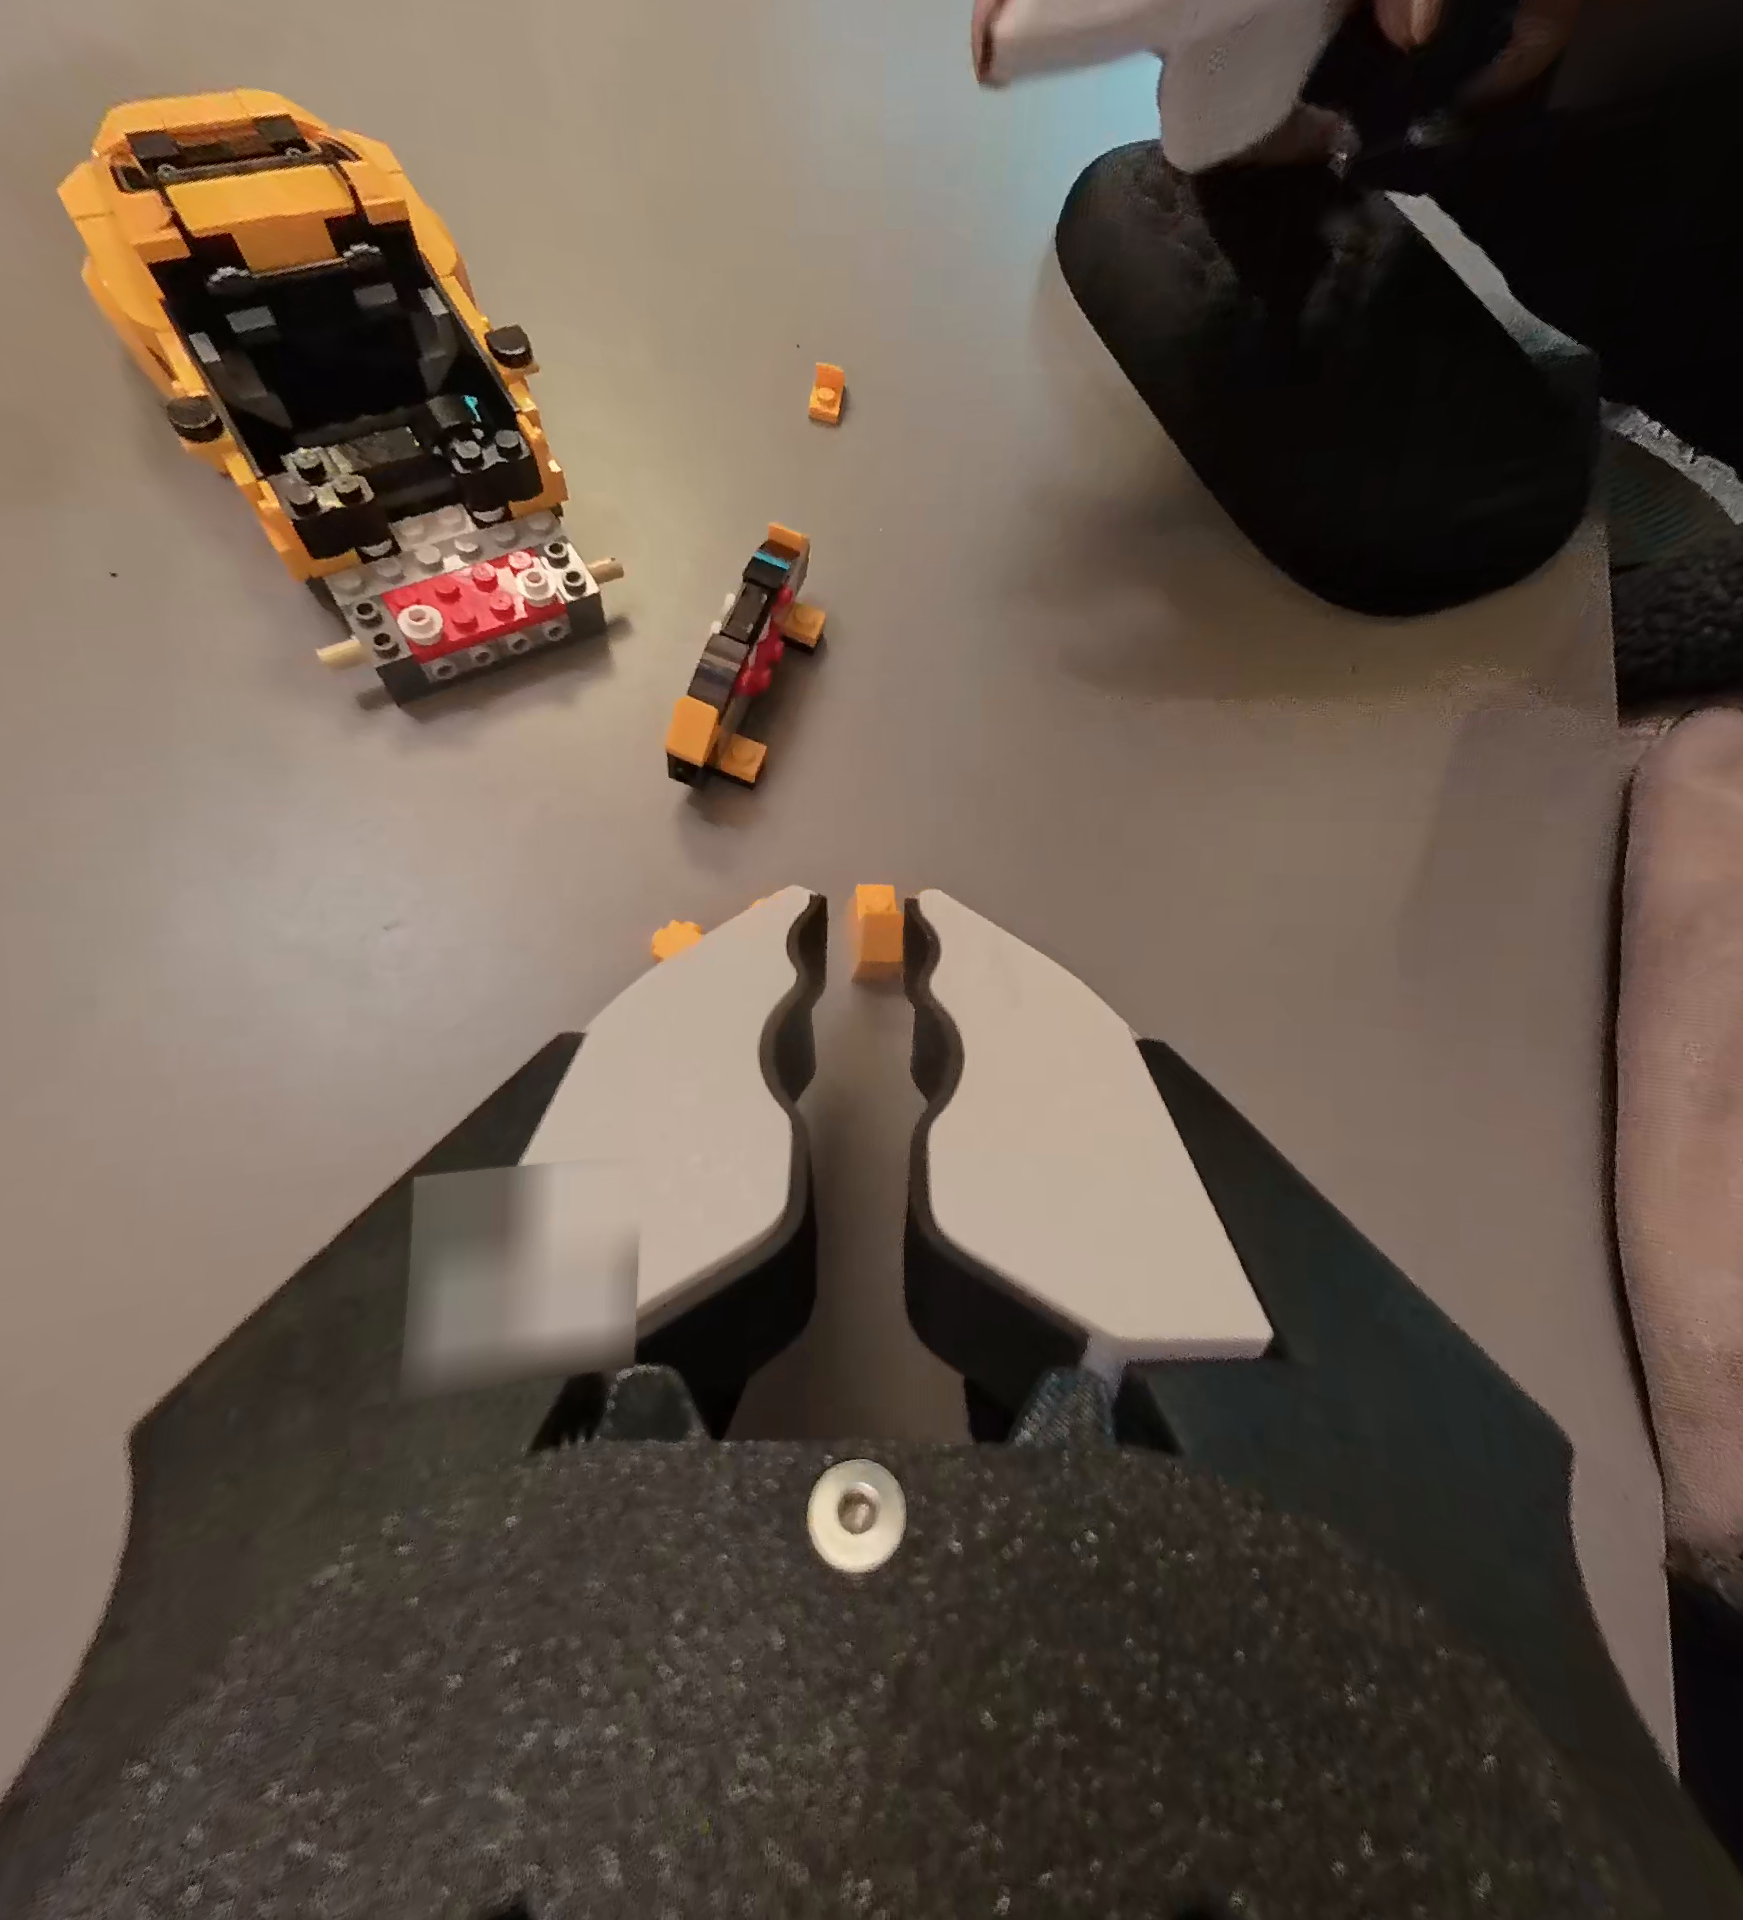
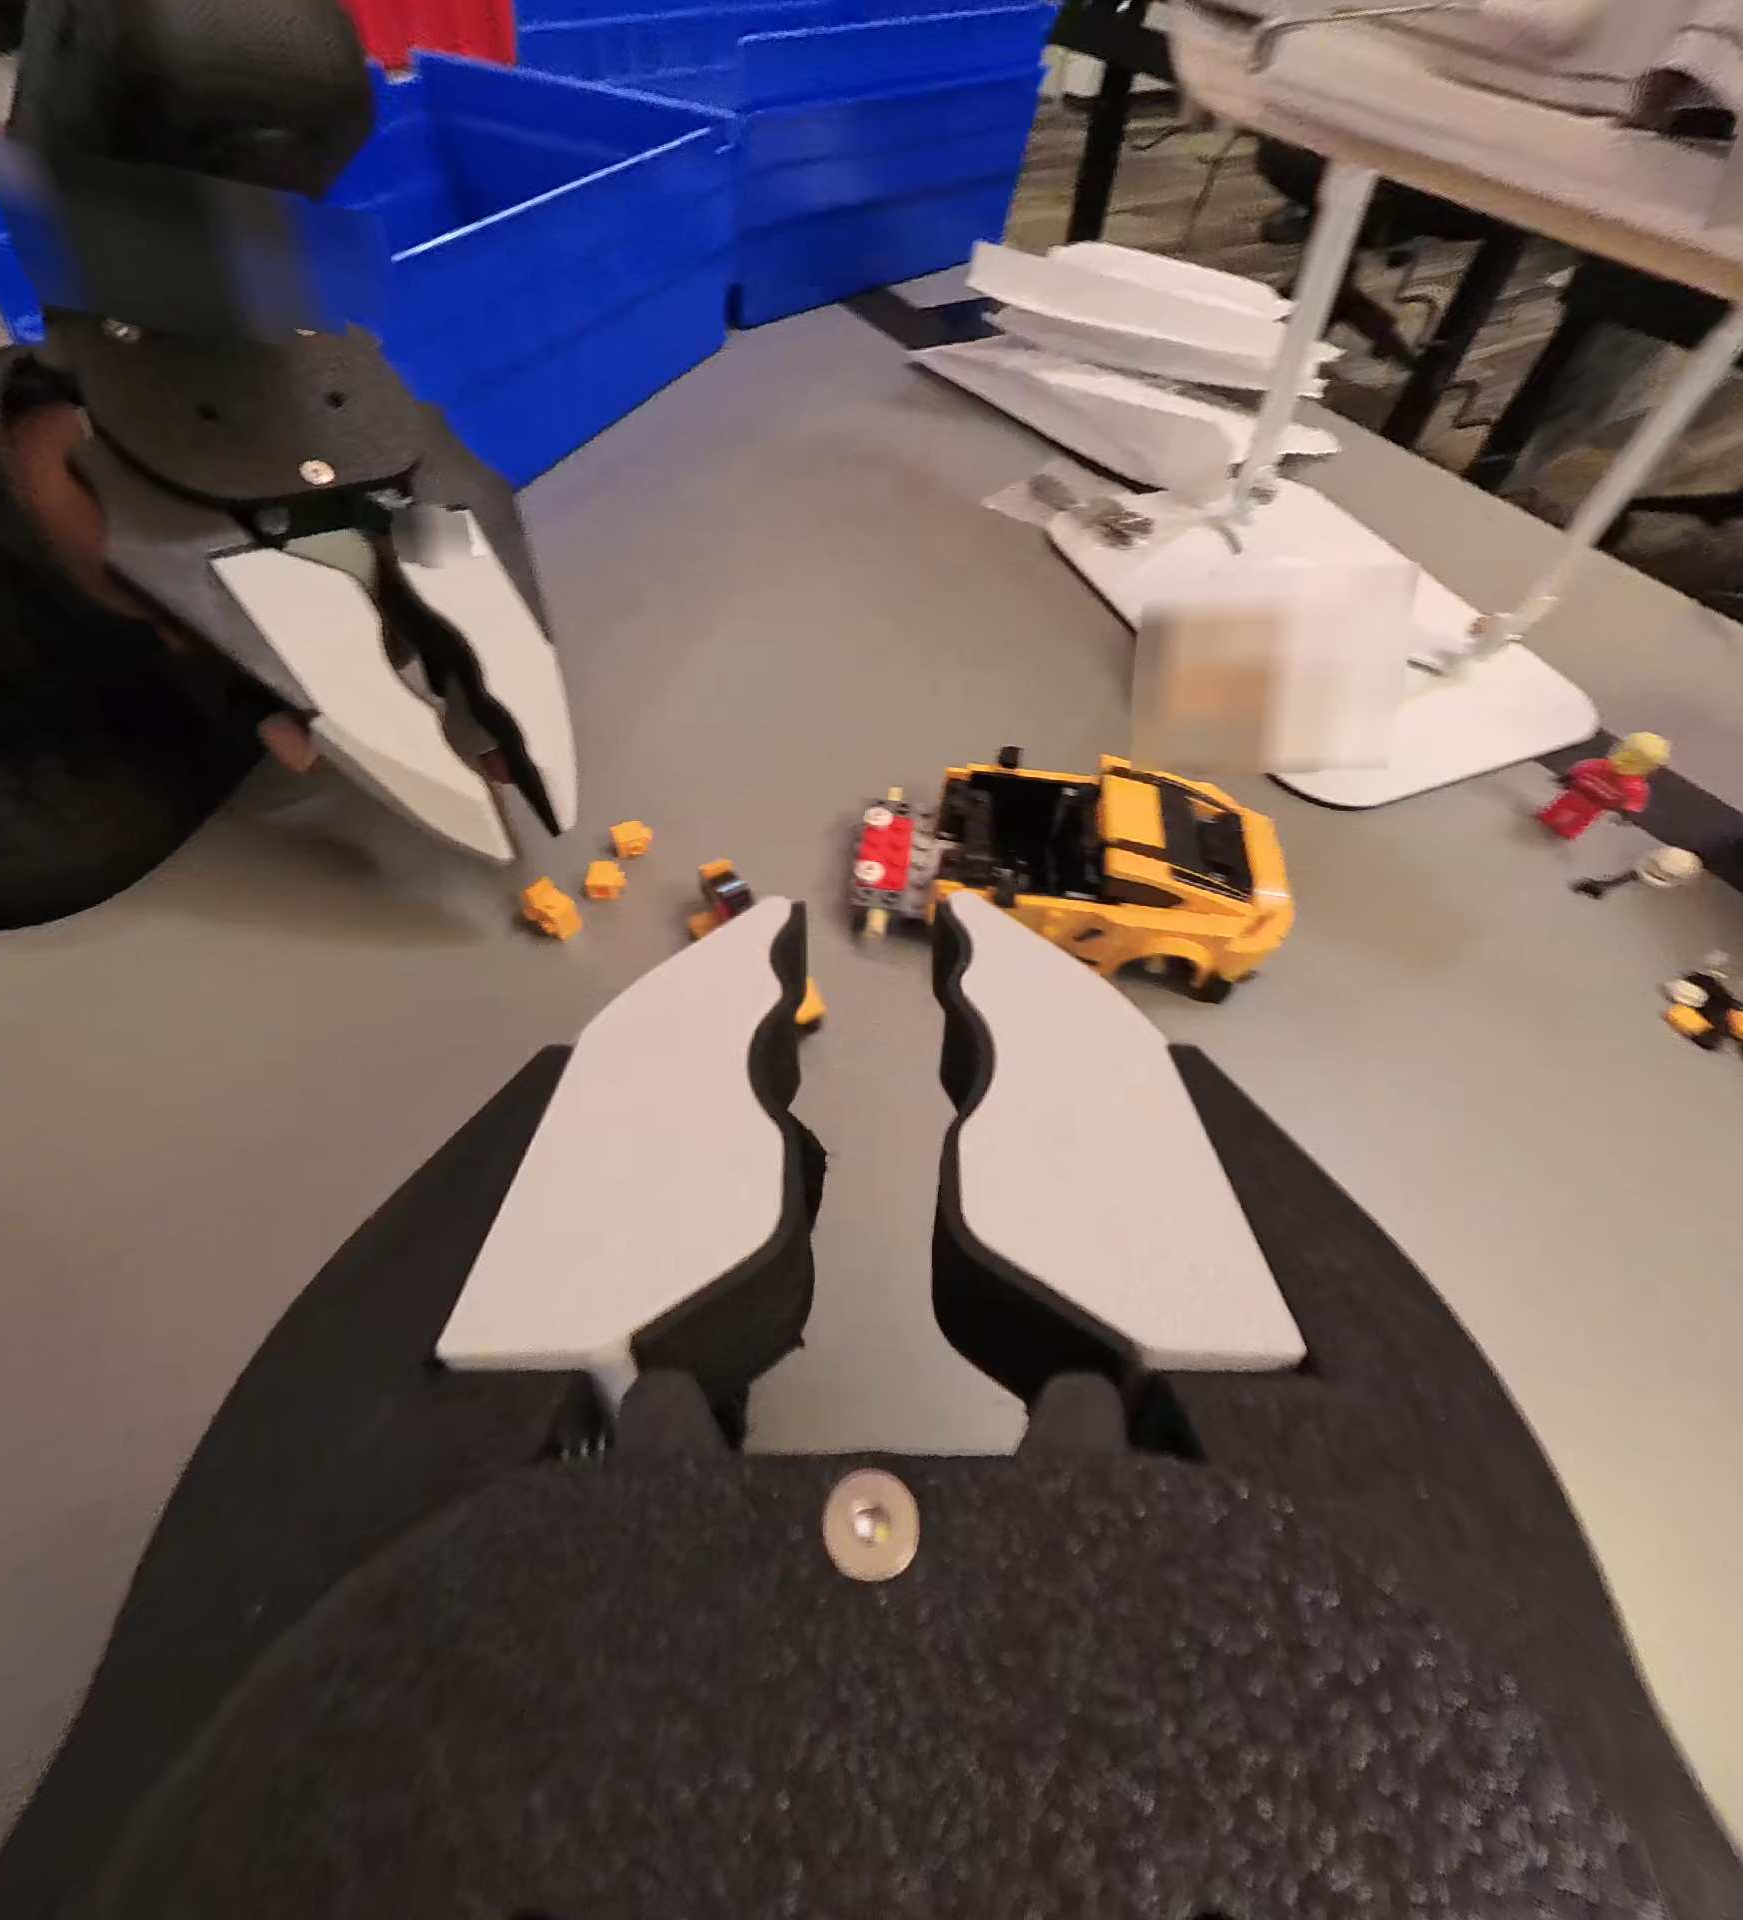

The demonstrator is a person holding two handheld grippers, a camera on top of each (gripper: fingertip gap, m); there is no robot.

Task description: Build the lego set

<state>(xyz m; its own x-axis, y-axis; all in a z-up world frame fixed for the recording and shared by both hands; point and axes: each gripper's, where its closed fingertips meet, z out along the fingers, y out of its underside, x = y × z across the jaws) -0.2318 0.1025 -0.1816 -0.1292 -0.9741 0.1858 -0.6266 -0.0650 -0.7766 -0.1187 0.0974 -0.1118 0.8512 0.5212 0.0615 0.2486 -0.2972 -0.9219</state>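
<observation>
Reaching down toward a grey table, the left gripper straddles a small orange brick, which sits between its two fingertips, closer to the right one. The jaws stand slightly apart with a narrow gap; they look not yet closed on the brick, though contact on the right side cannot be ruled out. A second small orange piece lies just left of the left fingertip, outside the gap.

Ahead lie a short black, orange and red sub-assembly, its long axis pointing roughly away from the gripper, and another small orange plate. Further ahead to the left sits the partly built orange car, its red and grey chassis end facing the gripper.

From the right wrist view, the left gripper points steeply downward, tips near the table. The right gripper hangs above the table, jaws partly open and empty, aimed toward the car. The left gripper is much nearer the loose bricks.
</observation>
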